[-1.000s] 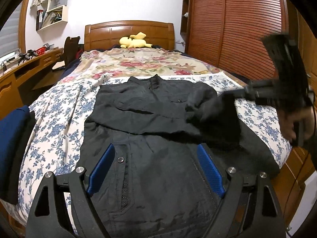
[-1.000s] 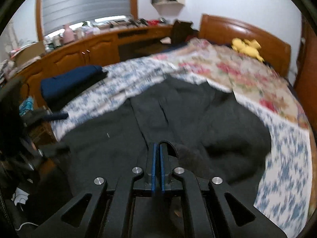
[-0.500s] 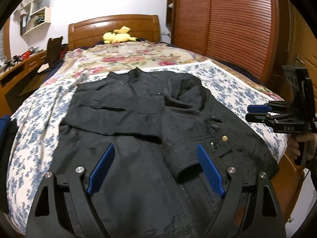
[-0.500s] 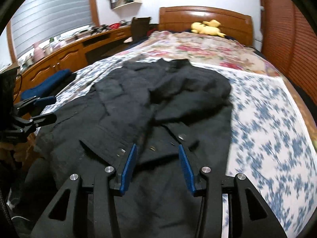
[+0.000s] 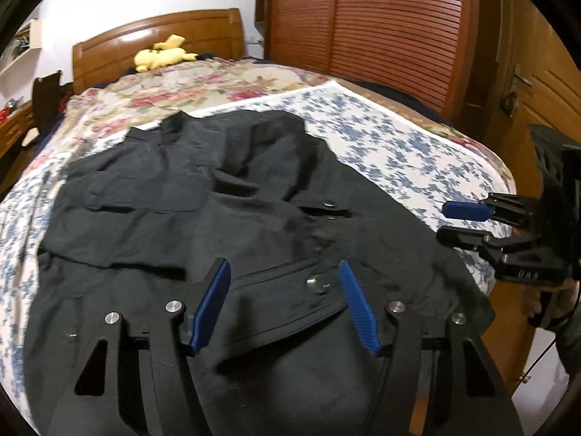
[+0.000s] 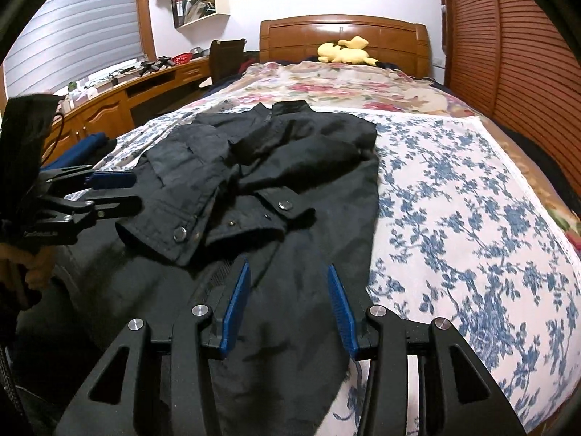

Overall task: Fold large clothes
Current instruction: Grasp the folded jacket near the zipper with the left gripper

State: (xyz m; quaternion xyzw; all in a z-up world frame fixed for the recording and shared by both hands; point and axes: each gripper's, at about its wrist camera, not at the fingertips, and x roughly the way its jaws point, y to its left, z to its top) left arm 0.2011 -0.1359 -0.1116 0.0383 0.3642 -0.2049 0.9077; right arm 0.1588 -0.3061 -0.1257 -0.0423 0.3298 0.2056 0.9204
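Your left gripper (image 5: 285,303) is spread wide and empty over the near hem of the black jacket (image 5: 225,225), which lies flat on the floral bedspread (image 6: 454,200), sleeves folded inward. Your right gripper (image 6: 288,307) hovers wide open over its right edge.

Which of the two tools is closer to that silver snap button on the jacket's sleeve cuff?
The left. The left tool hovers open right over the cuff's snap button, which sits between its fingers. The right tool is open over the jacket's lower right side, farther away.

One jacket (image 6: 276,189), two grippers (image 5: 283,301) (image 6: 287,301)
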